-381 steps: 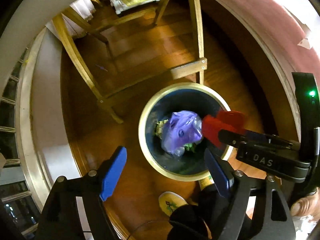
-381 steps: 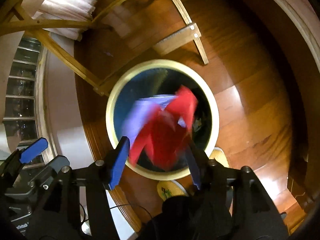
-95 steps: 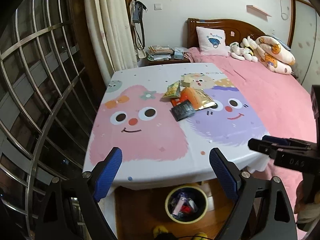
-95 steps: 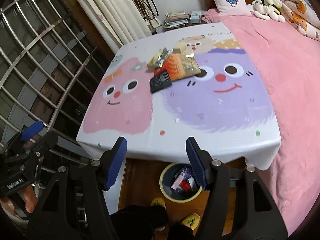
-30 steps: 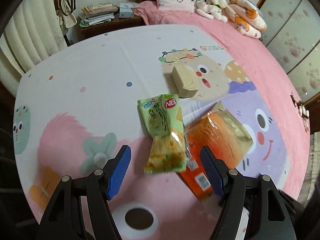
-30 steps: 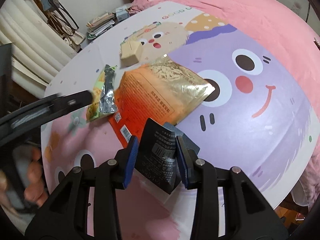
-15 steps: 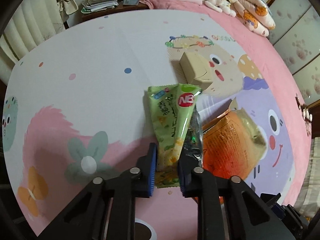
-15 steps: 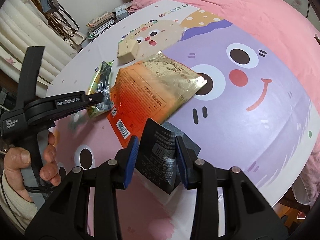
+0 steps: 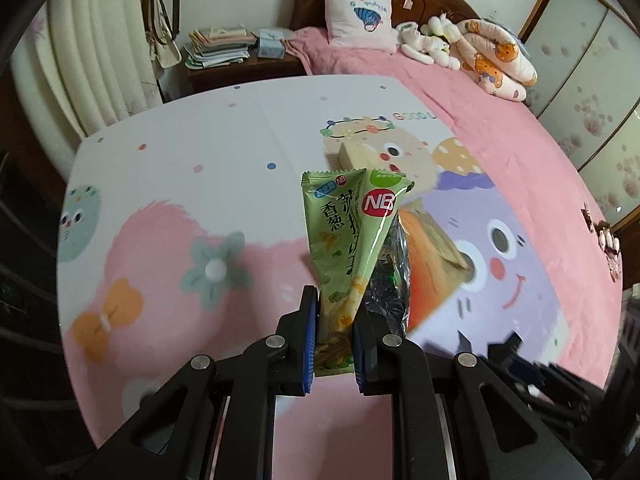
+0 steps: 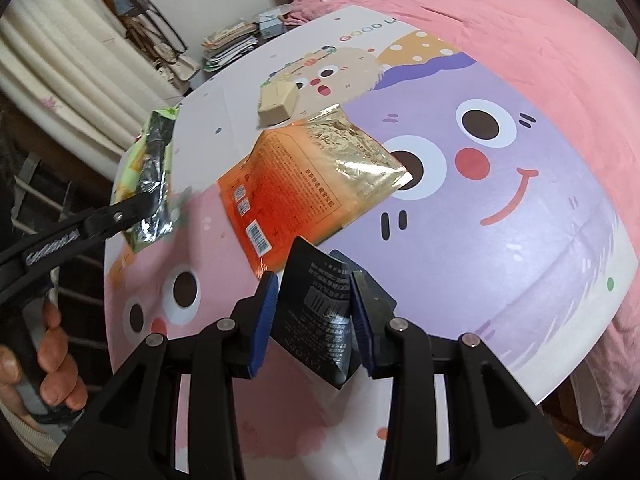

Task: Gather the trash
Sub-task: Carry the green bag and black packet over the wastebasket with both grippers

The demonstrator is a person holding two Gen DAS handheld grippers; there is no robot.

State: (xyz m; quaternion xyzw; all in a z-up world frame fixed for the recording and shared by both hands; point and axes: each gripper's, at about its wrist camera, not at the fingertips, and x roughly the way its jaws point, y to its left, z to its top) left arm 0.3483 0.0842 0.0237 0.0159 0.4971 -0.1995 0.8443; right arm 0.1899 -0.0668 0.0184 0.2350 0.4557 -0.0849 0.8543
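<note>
My left gripper (image 9: 335,340) is shut on the lower end of a green snack packet (image 9: 350,236), which stands up off the table; the same green packet (image 10: 148,168) hangs in the left gripper (image 10: 154,204) at the left of the right wrist view. My right gripper (image 10: 313,316) is shut on a black packet (image 10: 316,312), held just above the tablecloth. An orange and gold packet (image 10: 316,172) and a small beige box (image 10: 278,104) lie flat on the cartoon tablecloth (image 10: 500,208) beyond both grippers.
A pink bed (image 9: 472,96) with a pillow and plush toys borders the table's far and right sides. A nightstand with stacked papers (image 9: 218,46) and cream curtains (image 9: 92,68) stand at the back left. A hand (image 10: 48,364) grips the left tool's handle.
The left jaws closed on the green packet and lifted it off the table, tipping it upright. The right gripper kept its hold on the black packet and rose slightly.
</note>
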